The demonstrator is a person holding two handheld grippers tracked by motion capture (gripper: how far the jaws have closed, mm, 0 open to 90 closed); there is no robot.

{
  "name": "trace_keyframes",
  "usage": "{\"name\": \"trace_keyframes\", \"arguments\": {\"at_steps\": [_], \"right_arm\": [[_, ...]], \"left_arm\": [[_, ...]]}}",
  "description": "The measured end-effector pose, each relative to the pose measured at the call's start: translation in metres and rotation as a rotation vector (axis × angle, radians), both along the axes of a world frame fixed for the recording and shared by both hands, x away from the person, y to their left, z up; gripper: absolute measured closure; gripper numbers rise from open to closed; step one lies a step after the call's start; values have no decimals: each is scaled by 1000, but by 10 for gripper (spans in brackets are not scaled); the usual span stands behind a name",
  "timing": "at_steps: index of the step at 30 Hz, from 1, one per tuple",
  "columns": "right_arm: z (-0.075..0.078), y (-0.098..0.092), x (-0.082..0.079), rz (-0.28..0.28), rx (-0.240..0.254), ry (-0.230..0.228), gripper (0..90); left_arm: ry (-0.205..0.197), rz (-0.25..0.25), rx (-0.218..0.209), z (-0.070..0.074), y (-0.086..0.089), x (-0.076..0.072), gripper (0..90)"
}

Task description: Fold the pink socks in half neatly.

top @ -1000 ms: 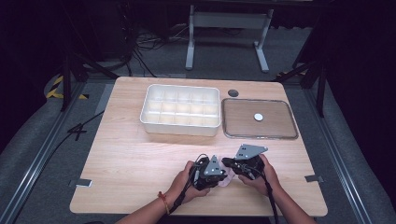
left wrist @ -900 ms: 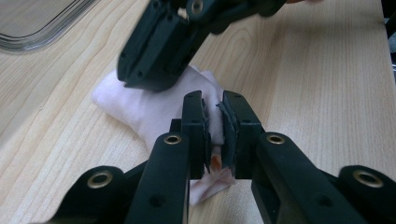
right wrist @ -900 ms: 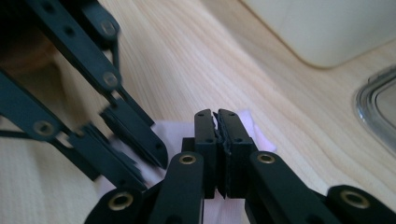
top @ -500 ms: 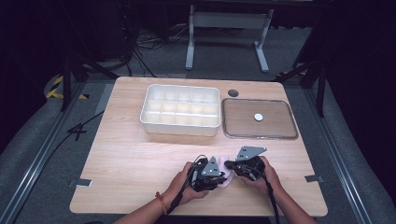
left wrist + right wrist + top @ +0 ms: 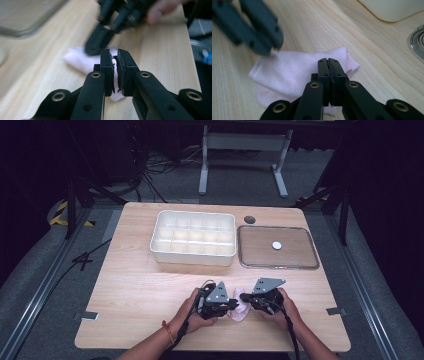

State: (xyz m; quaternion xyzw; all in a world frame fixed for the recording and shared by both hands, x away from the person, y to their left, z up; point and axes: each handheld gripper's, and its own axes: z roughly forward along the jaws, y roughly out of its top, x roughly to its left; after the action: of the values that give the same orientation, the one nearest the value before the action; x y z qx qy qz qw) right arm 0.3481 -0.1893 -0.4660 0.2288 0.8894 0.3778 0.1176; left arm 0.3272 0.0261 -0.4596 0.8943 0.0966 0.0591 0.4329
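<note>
A small pale pink cloth [image 5: 239, 312] lies crumpled on the wooden table near its front edge, between my two grippers. My left gripper [image 5: 234, 305] comes at it from the left. In the left gripper view its jaws have just been closing, and the left gripper [image 5: 115, 58] pinches a fold of the cloth [image 5: 77, 60] between its pads. My right gripper [image 5: 243, 296] comes from the right. Its jaws are pressed together over the cloth [image 5: 292, 72] in the right gripper view [image 5: 328, 61], and the right gripper [image 5: 96, 47] appears clamped on the cloth's far edge.
A white tray with several compartments [image 5: 194, 255] stands at the back middle of the table. Right of it lies a clear shallow tray [image 5: 278, 266] holding a small white disc [image 5: 276, 245]. A dark round hole [image 5: 249, 219] sits near the back edge.
</note>
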Motion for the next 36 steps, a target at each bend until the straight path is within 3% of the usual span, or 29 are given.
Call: {"name": "trace_keyframes", "arguments": {"at_steps": [2,5,7,13,18,19,23,27,29,32,34,36], "right_arm": [[0,0,0,2,-1,-4,893],[0,0,0,4,3,-1,893],[0,0,0,4,4,2,893],[0,0,1,-1,-1,-10,893],[1,-3,3,-45,-29,-39,895],[-1,-5,7,-79,-48,-30,896],[6,-6,7,-78,-31,-51,895],[19,-6,2,-55,35,-88,894],[21,-4,0,-15,69,-91,892],[18,3,-2,34,58,-79,892],[10,8,-1,42,48,-41,891],[5,11,1,45,15,-40,893]], "left_arm": [[-6,-18,16,-4,-4,-2,841],[42,-8,2,-8,-3,1,841],[51,-17,4,-11,-4,0,840],[57,-18,21,-13,-8,-4,845],[44,-23,18,-14,-9,-5,847],[40,-24,24,-14,-10,-5,847],[52,-22,15,-14,-9,-5,848],[58,-20,13,-14,-10,-5,848],[61,-16,12,-14,-9,-5,848],[65,-14,10,-15,-9,-5,848],[66,-13,10,-15,-9,-5,848],[65,-13,11,-15,-9,-4,848]]}}
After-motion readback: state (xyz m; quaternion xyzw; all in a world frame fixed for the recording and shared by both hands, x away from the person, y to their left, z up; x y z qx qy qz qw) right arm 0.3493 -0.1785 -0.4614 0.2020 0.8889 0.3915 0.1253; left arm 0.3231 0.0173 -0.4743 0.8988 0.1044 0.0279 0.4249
